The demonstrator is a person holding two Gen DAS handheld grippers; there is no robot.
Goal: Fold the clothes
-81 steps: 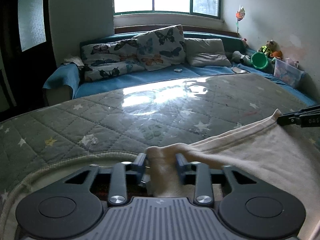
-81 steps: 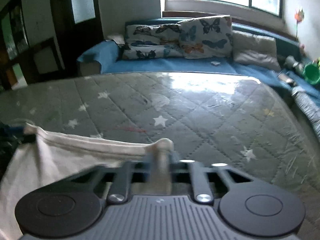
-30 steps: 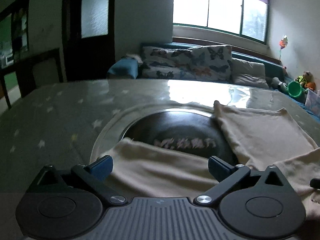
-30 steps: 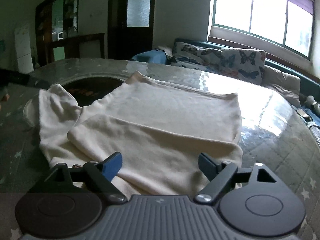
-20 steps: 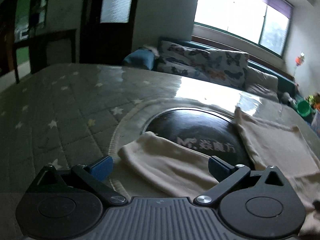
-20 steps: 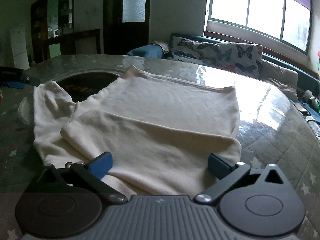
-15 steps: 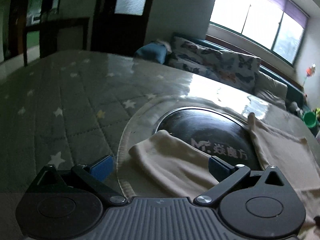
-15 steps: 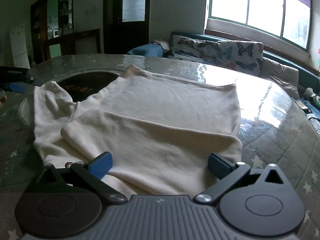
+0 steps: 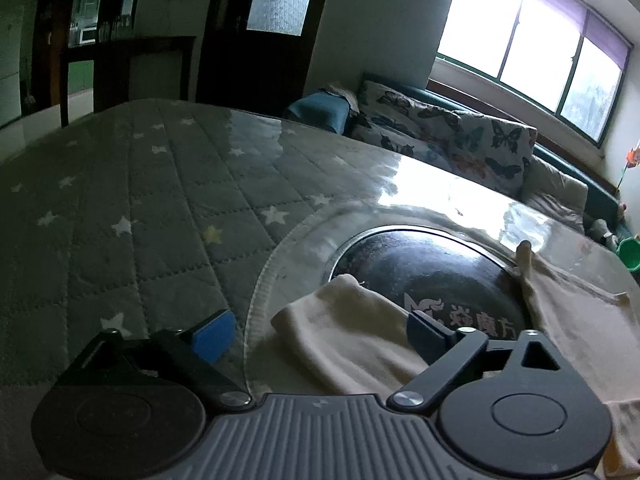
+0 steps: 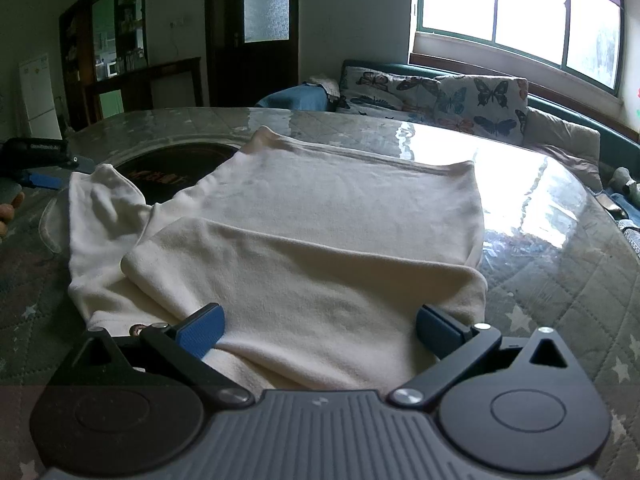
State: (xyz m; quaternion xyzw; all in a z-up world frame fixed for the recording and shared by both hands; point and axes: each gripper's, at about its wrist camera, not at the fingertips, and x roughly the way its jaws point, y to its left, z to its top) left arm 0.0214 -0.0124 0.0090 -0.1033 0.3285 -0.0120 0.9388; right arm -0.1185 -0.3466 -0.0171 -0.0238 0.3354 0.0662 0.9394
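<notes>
Both grippers have let go of the cream garment (image 10: pixel 320 216) they pinched a few seconds ago, and it now lies on the table (image 9: pixel 152 200). The left gripper (image 9: pixel 320 328) has swung out to the garment's left side, and its jaws have just been closing a little. They remain wide apart, with the loose sleeve (image 9: pixel 348 332) lying between them and no pad pressing on it. The right gripper (image 10: pixel 320 326) hovers with its jaws spread wide over the near fold of cloth, gripping nothing.

By its look, the garment is a soft, light knit top that will bend and drape wherever it is lifted. It should slide readily on the glossy sheet covering the quilted, star-printed tabletop. Pinching a cuff or a corner of a hem looks the surest hold, since a flat middle patch would only bunch up.

The top is pale cream and plain. Its body is spread flat with the hem toward the far side. One sleeve is already folded across the near part as a smooth band. The other sleeve trails off to the left, rumpled, its end lying over the dark round inset (image 9: pixel 424 276) in the tabletop. A sofa with butterfly cushions (image 10: pixel 440 92) stands under a bright window beyond.
</notes>
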